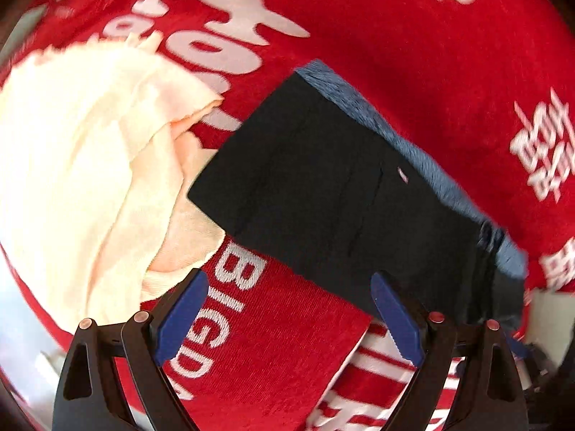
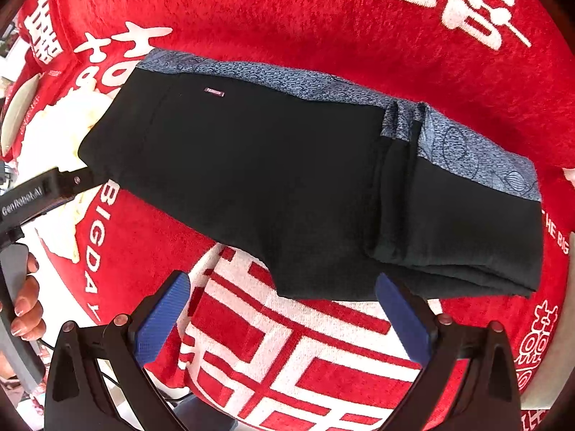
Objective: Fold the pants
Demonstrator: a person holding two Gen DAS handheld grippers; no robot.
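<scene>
Pants: black folded cloth pants with blue patterned waistband [image 2: 287,179] lie flat on red white-lettered blanket [image 2: 323,18], touching cream cloth heap [image 1: 72,143] | left gripper [image 1: 289,314], right gripper [image 2: 284,319]: jaws spread, empty, just short of pants' near edge | judged: pinch all layers squarely before folding.

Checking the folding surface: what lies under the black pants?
Under the black pants lies the red printed cloth; their left end overlaps a cream garment. Anything else beneath is covered.
</scene>
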